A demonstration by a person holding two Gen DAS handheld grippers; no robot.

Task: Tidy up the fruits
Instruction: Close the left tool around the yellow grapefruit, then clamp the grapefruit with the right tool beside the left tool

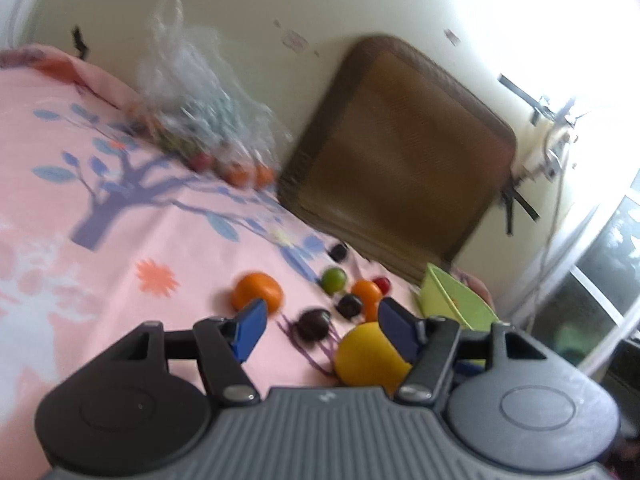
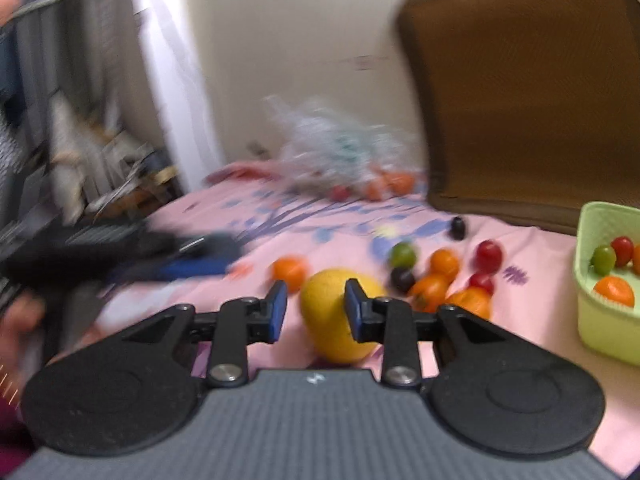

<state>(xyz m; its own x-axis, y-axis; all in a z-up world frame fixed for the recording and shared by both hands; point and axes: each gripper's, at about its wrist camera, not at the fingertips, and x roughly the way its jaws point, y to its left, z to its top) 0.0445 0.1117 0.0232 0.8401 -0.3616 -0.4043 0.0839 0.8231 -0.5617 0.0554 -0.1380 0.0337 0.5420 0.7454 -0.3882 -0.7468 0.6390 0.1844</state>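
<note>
Loose fruits lie on a pink patterned cloth [image 1: 120, 280]: a large yellow fruit [image 2: 338, 314], oranges [image 2: 291, 271], small red [image 2: 489, 255], green [image 2: 402, 254] and dark purple [image 2: 402, 279] ones. My right gripper [image 2: 316, 310] is open, its jaws just in front of the yellow fruit, not closed on it. My left gripper [image 1: 324, 330] is open above the cloth, near a dark fruit [image 1: 314, 323], with the yellow fruit [image 1: 368, 356] by its right finger. The left gripper shows blurred at the left of the right wrist view [image 2: 180, 264]. A light green basket [image 2: 600, 320] holds several small fruits.
A brown mesh chair back [image 1: 400, 160] stands behind the cloth. A clear plastic bag [image 1: 196, 112] with more fruit lies at the far edge by the wall. The green basket also shows in the left wrist view [image 1: 456, 296]. A window [image 1: 600, 260] is at the right.
</note>
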